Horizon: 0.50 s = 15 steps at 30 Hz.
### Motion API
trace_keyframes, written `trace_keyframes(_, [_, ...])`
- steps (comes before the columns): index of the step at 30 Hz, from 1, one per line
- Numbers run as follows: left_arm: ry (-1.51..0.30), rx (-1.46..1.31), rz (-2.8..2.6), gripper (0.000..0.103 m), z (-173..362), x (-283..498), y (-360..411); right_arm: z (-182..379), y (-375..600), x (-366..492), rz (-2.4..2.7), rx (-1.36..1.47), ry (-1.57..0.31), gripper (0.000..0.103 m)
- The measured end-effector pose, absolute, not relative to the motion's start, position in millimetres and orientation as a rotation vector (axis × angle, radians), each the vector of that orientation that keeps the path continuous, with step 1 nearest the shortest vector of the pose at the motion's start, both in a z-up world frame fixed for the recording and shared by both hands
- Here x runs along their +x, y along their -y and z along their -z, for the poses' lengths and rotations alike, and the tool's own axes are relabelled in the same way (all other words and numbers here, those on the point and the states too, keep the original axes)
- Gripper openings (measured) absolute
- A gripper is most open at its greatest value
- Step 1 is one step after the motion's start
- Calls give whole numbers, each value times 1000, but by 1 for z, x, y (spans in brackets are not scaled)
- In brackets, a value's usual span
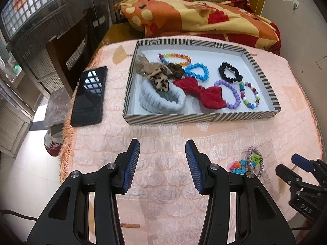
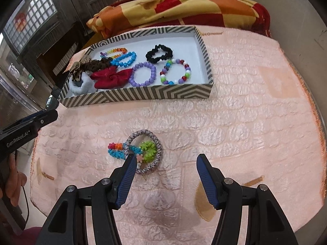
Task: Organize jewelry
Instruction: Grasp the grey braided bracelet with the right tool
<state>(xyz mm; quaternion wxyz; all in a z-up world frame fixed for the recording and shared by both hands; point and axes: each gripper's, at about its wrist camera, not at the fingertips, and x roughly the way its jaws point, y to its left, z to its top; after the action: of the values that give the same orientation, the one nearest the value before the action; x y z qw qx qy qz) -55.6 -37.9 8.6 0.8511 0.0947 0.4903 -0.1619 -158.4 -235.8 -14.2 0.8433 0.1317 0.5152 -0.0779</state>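
Observation:
A grey braided hair ring [image 2: 157, 143] lies on the pink cloth, tangled with a bracelet of small flower beads [image 2: 148, 149] in green, blue and orange. My right gripper [image 2: 167, 158] stands open just over them. Its left fingertip [image 2: 130, 163] covers the ring's lower left edge and its right finger is well clear. The striped tray [image 2: 143, 95] behind holds several bead bracelets, a black scrunchie [image 2: 159, 54] and a red bow [image 2: 111, 77]. My left gripper [image 1: 162, 145] is open over bare cloth in front of the tray [image 1: 184, 118], holding nothing. The ring and flower bracelet [image 1: 253, 161] lie to its right.
A black phone [image 1: 90, 96] lies left of the tray near the cloth's fringed edge. A folded orange and red blanket [image 1: 194, 18] lies behind the tray. A stool [image 1: 57, 106] stands off the left edge. A person's hand [image 2: 12, 183] holds the left gripper's handle.

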Motion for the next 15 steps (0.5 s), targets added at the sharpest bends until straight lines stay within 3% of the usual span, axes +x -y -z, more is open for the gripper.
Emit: trace_keyframes(15, [-1096,215,349,46,7,-51,38,46,227,-114,118,183,-1171,35])
